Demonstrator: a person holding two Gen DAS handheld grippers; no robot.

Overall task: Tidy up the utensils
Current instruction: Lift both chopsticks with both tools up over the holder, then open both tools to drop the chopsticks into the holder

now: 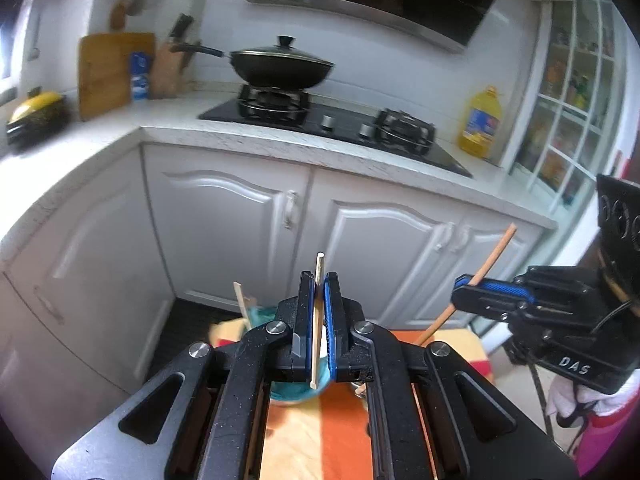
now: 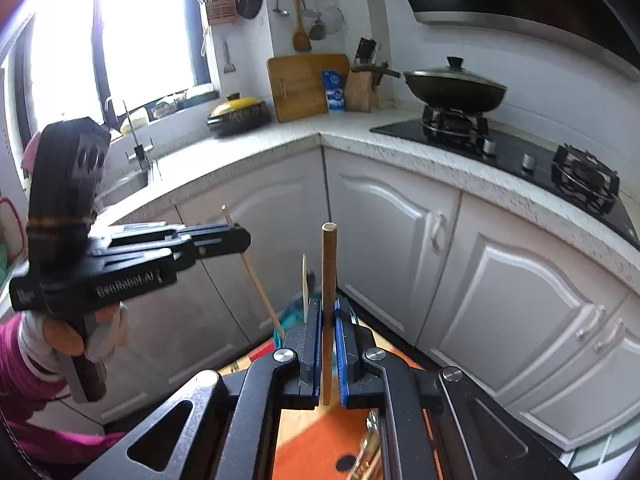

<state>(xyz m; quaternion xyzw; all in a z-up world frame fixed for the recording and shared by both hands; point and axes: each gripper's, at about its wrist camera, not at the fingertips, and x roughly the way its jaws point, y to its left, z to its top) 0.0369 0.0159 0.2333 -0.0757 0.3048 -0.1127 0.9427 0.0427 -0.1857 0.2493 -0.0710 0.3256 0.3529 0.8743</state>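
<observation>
A: Wooden chopsticks, one in each gripper. The left gripper (image 1: 319, 280) is pinched tight on a pale chopstick (image 1: 318, 320); the right gripper (image 2: 329, 308) is clamped on a brown chopstick (image 2: 329, 300).

B: Where do they sit against the teal cup (image 1: 260, 314)?

A: Both are above it. In the left wrist view the cup lies just beneath and behind the left jaws, partly hidden by them, with another pale stick (image 1: 243, 302) standing in it. The cup rests on an orange mat (image 1: 340, 432).

B: And the long axes?

A: The pale chopstick runs along the slot between the left pads, its upper end poking past the tips and its lower end hanging over the cup. The brown one, seen from the left camera (image 1: 472, 284), slants steeply, its top leaning away from the cup and its low end pointing down toward the mat near it.

B: Which hand is nearer the cup?

A: I judge the left; its stick's lower end already overlaps the cup's rim in view. The right gripper (image 1: 492, 294) is off to the cup's right and would have to swing across.

B: So the next move?

A: Probably lowering each stick end-first into the cup, keeping it near upright. A risk is knocking the stick already standing there.

B: Other utensils?

A: Something metallic lies on the mat near the cup, too blurred to name.
</observation>
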